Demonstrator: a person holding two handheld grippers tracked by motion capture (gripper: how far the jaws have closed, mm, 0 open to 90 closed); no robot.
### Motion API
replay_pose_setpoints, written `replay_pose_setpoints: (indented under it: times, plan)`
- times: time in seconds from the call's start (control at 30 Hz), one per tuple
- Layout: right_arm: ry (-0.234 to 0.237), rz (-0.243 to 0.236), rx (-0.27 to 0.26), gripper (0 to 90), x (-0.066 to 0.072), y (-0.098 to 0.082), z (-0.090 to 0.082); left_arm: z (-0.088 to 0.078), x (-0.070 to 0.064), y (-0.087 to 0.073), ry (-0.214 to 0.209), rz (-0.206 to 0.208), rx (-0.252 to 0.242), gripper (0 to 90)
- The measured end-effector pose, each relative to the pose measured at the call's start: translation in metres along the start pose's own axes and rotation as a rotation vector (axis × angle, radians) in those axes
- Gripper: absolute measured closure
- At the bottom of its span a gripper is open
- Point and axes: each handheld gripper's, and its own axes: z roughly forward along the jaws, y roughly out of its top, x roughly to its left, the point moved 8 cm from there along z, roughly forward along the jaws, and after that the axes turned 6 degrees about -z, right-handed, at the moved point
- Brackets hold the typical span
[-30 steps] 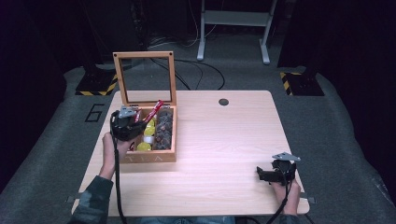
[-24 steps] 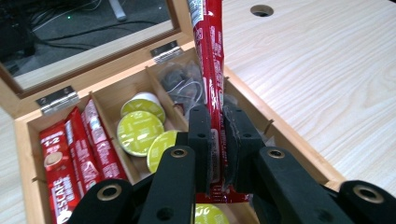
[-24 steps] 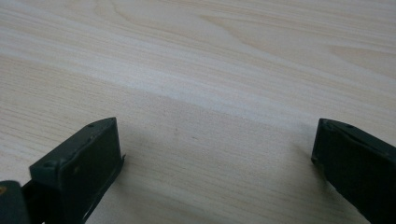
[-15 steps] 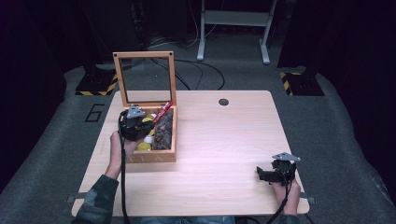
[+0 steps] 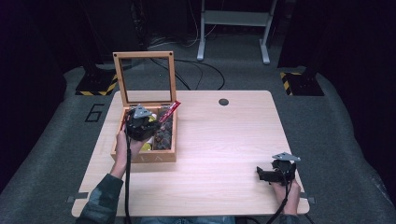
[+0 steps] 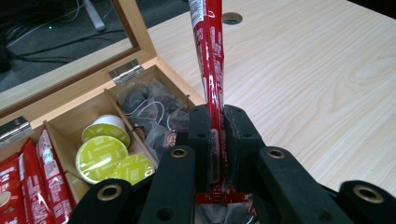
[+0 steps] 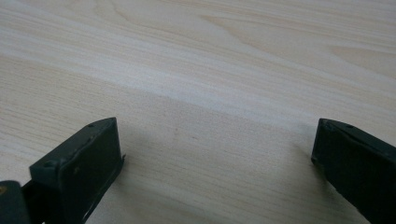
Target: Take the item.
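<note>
The left tool [image 5: 140, 122] hangs over the open wooden box [image 5: 144, 156] at the left side of the counter [image 5: 224, 140], its jaws pinched tight on a long red packet [image 6: 211, 79]. In the left gripper view the packet runs straight up and away from the tool's tips, its lower end poking out just below the jaws and its upper end reaching toward the round hole [image 6: 232, 18] in the counter beyond. Under and to the left of the tool, the box's compartments sit open: see-through tea bags [image 6: 149, 109] directly beneath the jaws, yellow-green round capsules [image 6: 108, 151] in the next compartment over, and more red packets [image 6: 44, 179] in the one farthest left. The box's glass-paned lid [image 5: 144, 77] stands upright behind the tool.

The right tool [image 5: 271, 175] rests low near the counter's front right corner, well apart from the box. Its jaws are spread wide with nothing but bare wood [image 7: 210, 102] between them. A hand [image 5: 287, 198] grips it from behind.
</note>
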Motion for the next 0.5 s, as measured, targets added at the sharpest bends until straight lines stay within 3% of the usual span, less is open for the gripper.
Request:
replay_pose_setpoints:
  times: [0.5]
  plan:
    - [0.004,-0.014,-0.002,0.6,0.0,0.0,0.0,0.014,-0.018,0.005,-0.027,0.021,0.0,81.3]
